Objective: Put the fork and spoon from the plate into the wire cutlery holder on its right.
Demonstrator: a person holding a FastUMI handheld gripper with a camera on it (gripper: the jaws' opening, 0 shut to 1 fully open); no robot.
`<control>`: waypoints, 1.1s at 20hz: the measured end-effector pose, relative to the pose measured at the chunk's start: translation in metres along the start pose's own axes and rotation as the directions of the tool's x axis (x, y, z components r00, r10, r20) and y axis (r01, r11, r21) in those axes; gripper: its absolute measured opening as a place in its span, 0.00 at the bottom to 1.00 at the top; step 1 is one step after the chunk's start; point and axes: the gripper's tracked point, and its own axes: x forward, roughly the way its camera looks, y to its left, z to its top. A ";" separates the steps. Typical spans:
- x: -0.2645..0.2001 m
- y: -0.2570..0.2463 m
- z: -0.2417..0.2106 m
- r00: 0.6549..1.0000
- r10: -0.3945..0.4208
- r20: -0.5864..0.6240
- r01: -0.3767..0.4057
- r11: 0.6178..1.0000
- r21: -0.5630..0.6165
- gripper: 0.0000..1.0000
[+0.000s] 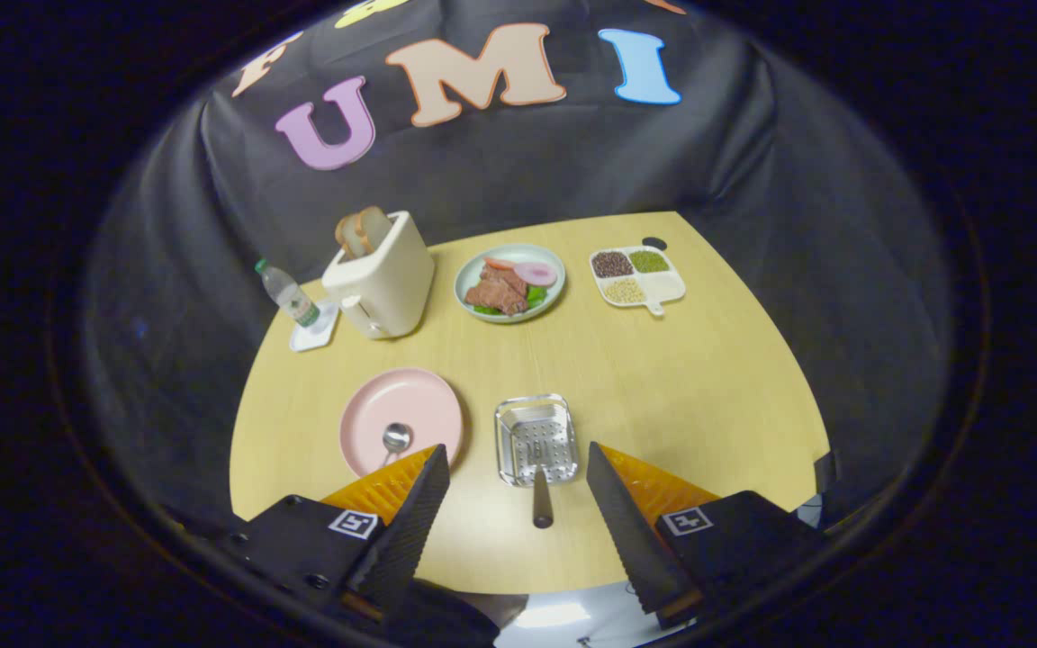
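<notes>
A pink plate [401, 409] lies on the wooden table just ahead of my left finger. On it rests a metal spoon [395, 438], bowl up, its handle running down behind that finger. To the plate's right stands the shiny perforated metal cutlery holder [536, 423]. A fork [541, 490] lies in the holder, its dark handle sticking out over the near rim toward me. My gripper [515, 453] hovers above the table's near side, open wide, with the holder and fork handle showing between its fingers and nothing held.
Beyond the plate stand a cream toaster [382, 279] with bread slices and a water bottle [287, 295] on a white coaster. A green plate of food [509, 282] and a divided tray of beans [637, 275] sit farther back. The table's near edge [518, 585] lies below the fingers.
</notes>
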 end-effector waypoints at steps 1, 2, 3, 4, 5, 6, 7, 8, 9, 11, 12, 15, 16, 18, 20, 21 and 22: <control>-0.004 0.006 0.005 0.999 0.003 0.042 -0.003 1.000 0.014 0.98; -0.009 0.012 0.010 0.996 -0.001 0.089 -0.001 1.000 0.019 0.98; -0.013 0.017 0.015 0.990 -0.012 0.139 0.009 1.000 0.019 0.97; -0.016 0.022 0.018 0.982 -0.028 0.186 0.025 0.999 0.020 0.97; -0.017 0.031 0.018 0.973 -0.041 0.228 0.036 0.999 0.025 0.97; -0.018 0.042 0.017 0.964 -0.046 0.263 0.040 0.999 0.030 0.97; -0.017 0.054 0.013 0.956 -0.048 0.289 0.041 0.999 0.030 0.97; -0.015 0.063 0.009 0.949 -0.052 0.311 0.047 0.999 0.025 0.97; -0.014 0.071 0.003 0.944 -0.057 0.326 0.054 0.998 0.019 0.97; -0.007 0.087 -0.009 0.938 -0.066 0.340 0.063 0.998 0.021 0.97; -0.003 0.095 -0.015 0.936 -0.070 0.344 0.062 0.998 0.033 0.97; 0.011 0.116 -0.036 0.930 -0.089 0.357 0.072 0.996 0.060 0.97; 0.017 0.122 -0.045 0.930 -0.099 0.355 0.083 0.995 0.062 0.97; 0.029 0.135 -0.063 0.932 -0.106 0.348 0.093 0.994 0.055 0.97; 0.045 0.148 -0.086 0.945 -0.099 0.313 0.096 0.995 0.023 0.98; 0.052 0.154 -0.100 0.954 -0.089 0.286 0.091 0.996 0.006 0.98; 0.059 0.162 -0.112 0.962 -0.072 0.262 0.077 0.997 -0.008 0.98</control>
